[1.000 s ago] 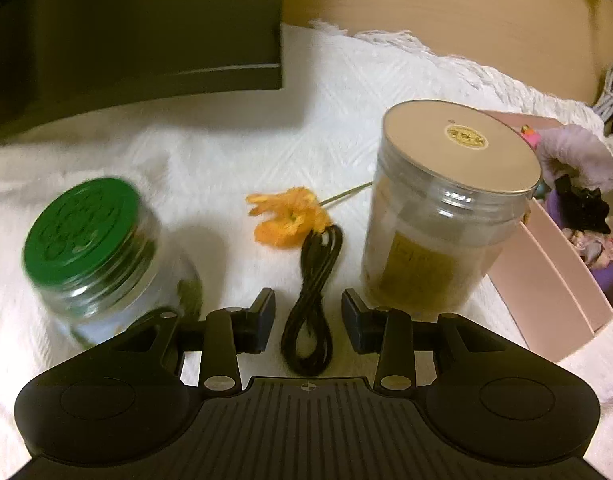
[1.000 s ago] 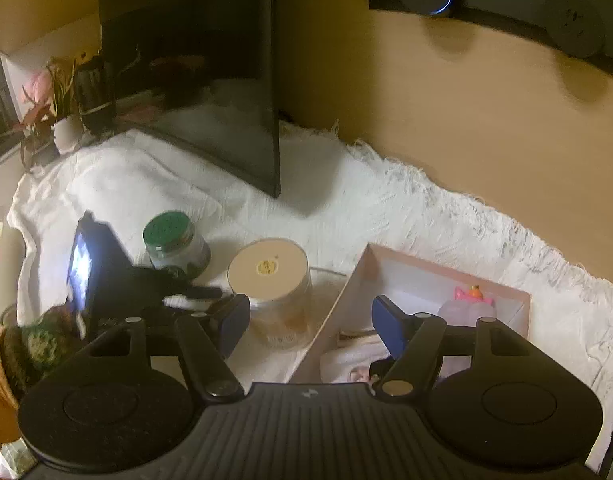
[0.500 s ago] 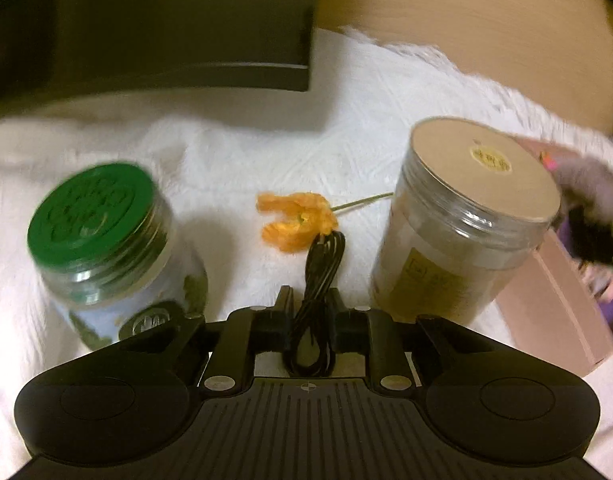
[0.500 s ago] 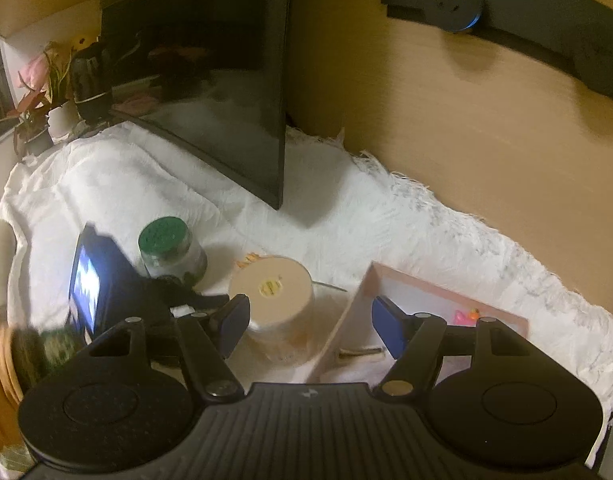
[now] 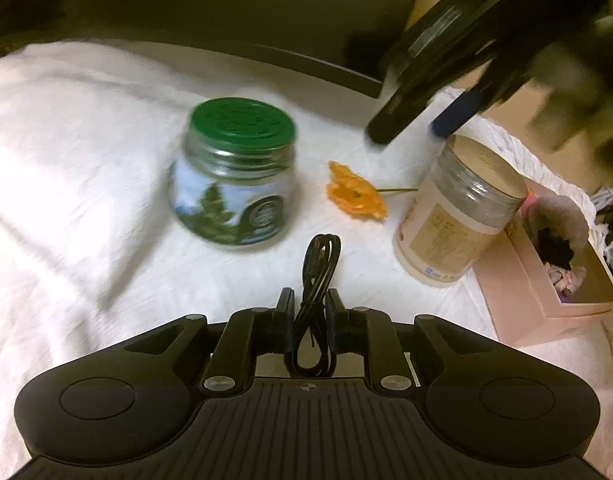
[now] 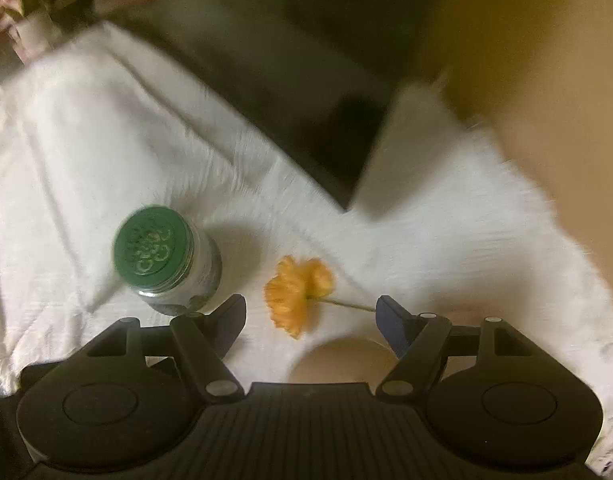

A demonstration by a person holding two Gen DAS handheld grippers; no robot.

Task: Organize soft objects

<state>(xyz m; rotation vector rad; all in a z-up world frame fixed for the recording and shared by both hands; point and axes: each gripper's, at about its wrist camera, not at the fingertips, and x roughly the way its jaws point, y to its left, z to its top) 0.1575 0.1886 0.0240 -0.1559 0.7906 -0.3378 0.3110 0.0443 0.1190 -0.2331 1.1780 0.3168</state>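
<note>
My left gripper (image 5: 309,300) is shut on a coiled black cable (image 5: 316,280) and holds it above the white cloth. An orange fabric flower (image 5: 356,196) with a thin stem lies on the cloth between the two jars; it also shows in the right wrist view (image 6: 296,294). My right gripper (image 6: 310,312) is open and empty, hovering just above the flower; in the left wrist view it (image 5: 410,136) shows at the upper right. A pink box (image 5: 554,280) at the right holds soft items, among them a fluffy mauve piece (image 5: 558,216).
A green-lidded glass jar (image 5: 234,172) stands left of the flower, also in the right wrist view (image 6: 166,260). A tall beige-lidded jar (image 5: 458,212) stands right of it, beside the box. A dark monitor (image 6: 306,80) stands behind. The white cloth (image 5: 86,160) covers the table.
My left gripper closed on the black cable and lifted it back from the jars. My right gripper swung down from high above the box to just over the flower.
</note>
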